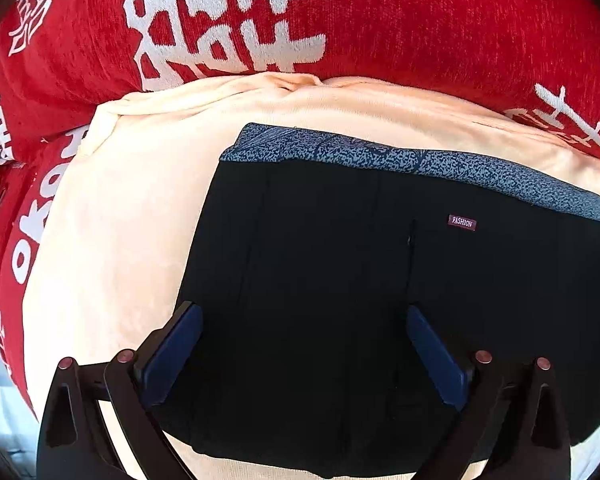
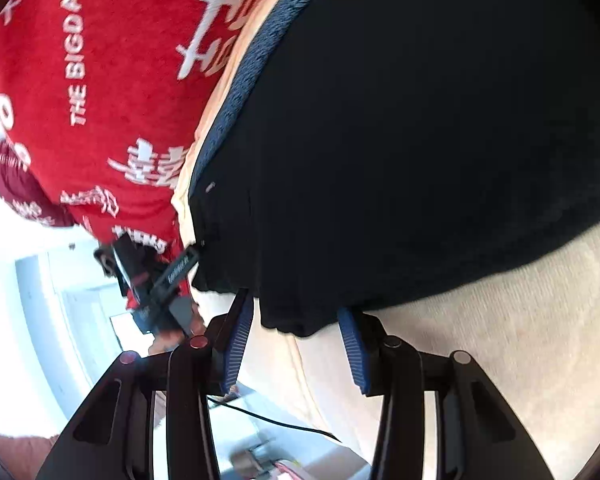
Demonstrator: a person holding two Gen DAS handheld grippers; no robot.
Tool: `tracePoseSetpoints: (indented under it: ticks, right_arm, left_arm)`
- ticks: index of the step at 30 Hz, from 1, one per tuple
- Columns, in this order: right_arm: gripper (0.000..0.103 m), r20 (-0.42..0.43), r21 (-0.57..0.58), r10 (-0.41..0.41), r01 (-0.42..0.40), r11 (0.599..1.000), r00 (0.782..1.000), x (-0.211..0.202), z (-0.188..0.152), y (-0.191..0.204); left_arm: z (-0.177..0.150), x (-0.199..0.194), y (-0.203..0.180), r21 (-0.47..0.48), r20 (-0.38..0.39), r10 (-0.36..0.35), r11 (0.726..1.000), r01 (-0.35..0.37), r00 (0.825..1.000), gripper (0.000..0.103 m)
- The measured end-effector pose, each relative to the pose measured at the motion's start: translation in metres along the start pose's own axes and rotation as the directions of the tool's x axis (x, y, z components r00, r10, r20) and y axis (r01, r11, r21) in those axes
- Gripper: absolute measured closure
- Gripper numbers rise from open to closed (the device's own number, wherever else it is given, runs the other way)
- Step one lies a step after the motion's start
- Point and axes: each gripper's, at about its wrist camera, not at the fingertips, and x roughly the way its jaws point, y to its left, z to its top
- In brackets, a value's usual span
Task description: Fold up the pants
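Note:
Black pants lie flat on a cream cloth, with a speckled blue-grey waistband at the far edge and a small "FASHION" label. My left gripper points down over them, open wide, with nothing between its blue pads. In the right wrist view the pants fill the upper right. My right gripper sits at their near edge. Its jaws stand apart, and a loose bit of the black hem hangs between the pads without being pinched.
A red blanket with white characters lies under and beyond the cream cloth. At the pants' left corner a hand holds a blurred black tool. Below it are a bright floor and a thin black cable.

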Motion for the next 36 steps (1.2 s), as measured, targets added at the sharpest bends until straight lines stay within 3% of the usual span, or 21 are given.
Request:
tracePoseSetpoints:
  ticks: [1,2,6,9,11,14,17,21,24,26,27,28,32,36]
  right_arm:
    - [0.088,0.007,-0.011,-0.033,0.033,0.999,0.999,-0.008,0.001,0.000]
    - [0.094,0.029,-0.046,-0.076,0.077,0.996,0.997,-0.019,0.004,0.007]
    - [0.095,0.097,-0.120,-0.109,0.120,0.986,0.989,-0.035,-0.011,0.032]
    - [0.098,0.082,-0.014,-0.195,0.197,0.980,0.977,-0.028,-0.032,-0.006]
    - [0.101,0.055,0.044,-0.210,0.208,0.977,0.976,-0.028,-0.039,-0.022]
    - [0.101,0.015,0.023,-0.251,0.250,0.968,0.968,-0.048,-0.048,-0.025]
    - [0.100,0.055,-0.105,-0.351,0.355,0.929,0.935,-0.080,-0.040,-0.006]
    - [0.080,0.200,-0.270,-0.457,0.497,0.825,0.867,-0.107,0.002,0.032]
    - [0.080,0.253,-0.322,-0.517,0.575,0.752,0.818,-0.104,0.032,0.035]
    - [0.081,0.226,-0.323,-0.590,0.631,0.705,0.775,-0.091,0.039,0.024]
    - [0.081,0.243,-0.329,-0.569,0.619,0.713,0.785,-0.092,0.034,0.016]
    - [0.081,0.276,-0.336,-0.548,0.614,0.714,0.789,-0.097,0.025,0.014]
    - [0.081,0.287,-0.309,-0.535,0.606,0.733,0.794,-0.106,0.013,0.007]
    - [0.081,0.249,-0.305,-0.543,0.597,0.742,0.802,-0.107,0.018,0.013]
  left_arm:
    - [0.000,0.000,0.002,0.009,0.001,0.000,1.000,0.000,1.000,0.000]
    - [0.001,0.002,0.005,0.017,0.003,-0.003,1.000,0.003,1.000,0.000]
    - [0.001,0.007,0.014,0.021,0.012,-0.021,1.000,0.021,1.000,0.000]
    - [0.003,0.007,0.017,0.033,0.004,0.002,0.999,-0.002,1.000,0.000]
    - [0.003,-0.003,0.012,0.038,-0.019,0.033,0.999,-0.032,0.999,0.000]
    - [-0.001,-0.034,-0.008,0.075,0.014,0.012,0.997,-0.013,1.000,0.000]
    - [-0.009,-0.059,-0.047,0.136,0.045,-0.049,0.990,0.042,0.998,0.000]
    - [-0.016,-0.061,-0.120,0.185,0.024,-0.171,0.969,0.163,0.985,0.000]
    - [-0.031,-0.040,-0.167,0.201,-0.016,-0.164,0.966,0.164,0.986,0.000]
    - [-0.054,-0.029,-0.186,0.225,-0.058,-0.147,0.962,0.156,0.988,0.001]
    - [-0.064,-0.035,-0.185,0.218,0.005,-0.146,0.966,0.142,0.989,0.001]
    - [-0.070,-0.038,-0.186,0.230,0.020,-0.138,0.964,0.130,0.990,0.001]
    - [-0.070,-0.037,-0.181,0.199,-0.022,-0.144,0.969,0.145,0.989,0.001]
    - [-0.069,-0.042,-0.192,0.282,0.003,-0.090,0.955,0.086,0.996,0.001]
